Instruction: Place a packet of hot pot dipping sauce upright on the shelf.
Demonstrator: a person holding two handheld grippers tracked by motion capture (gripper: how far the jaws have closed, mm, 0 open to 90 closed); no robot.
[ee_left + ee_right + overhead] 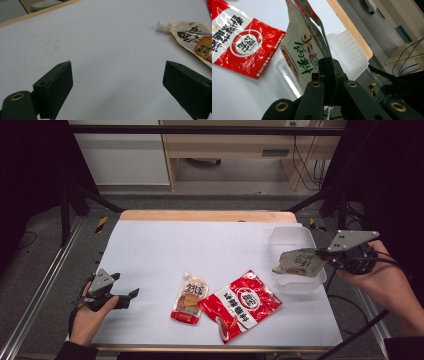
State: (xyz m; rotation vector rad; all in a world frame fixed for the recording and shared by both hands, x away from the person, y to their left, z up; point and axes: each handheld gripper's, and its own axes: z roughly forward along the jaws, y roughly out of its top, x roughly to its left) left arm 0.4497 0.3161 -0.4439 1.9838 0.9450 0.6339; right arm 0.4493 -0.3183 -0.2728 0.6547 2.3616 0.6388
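Observation:
My right gripper point(320, 254) point(325, 68) is shut on a pale green-lettered packet point(300, 262) point(303, 47), held in the air over the clear plastic tub point(295, 237) point(352, 52) at the table's right. A red and white packet point(242, 304) point(242, 42) lies flat at front centre. Beside it on the left lies a spouted sauce pouch point(190, 299) point(195, 41) with a white cap. My left gripper point(131, 296) point(117, 86) rests low at the front left, open, with bare table between its jaws.
A white sheet point(200, 250) covers the table, with a wooden edge point(205, 215) at the back. Black frame struts point(75, 195) stand at both sides, and cables point(305, 165) hang behind the table.

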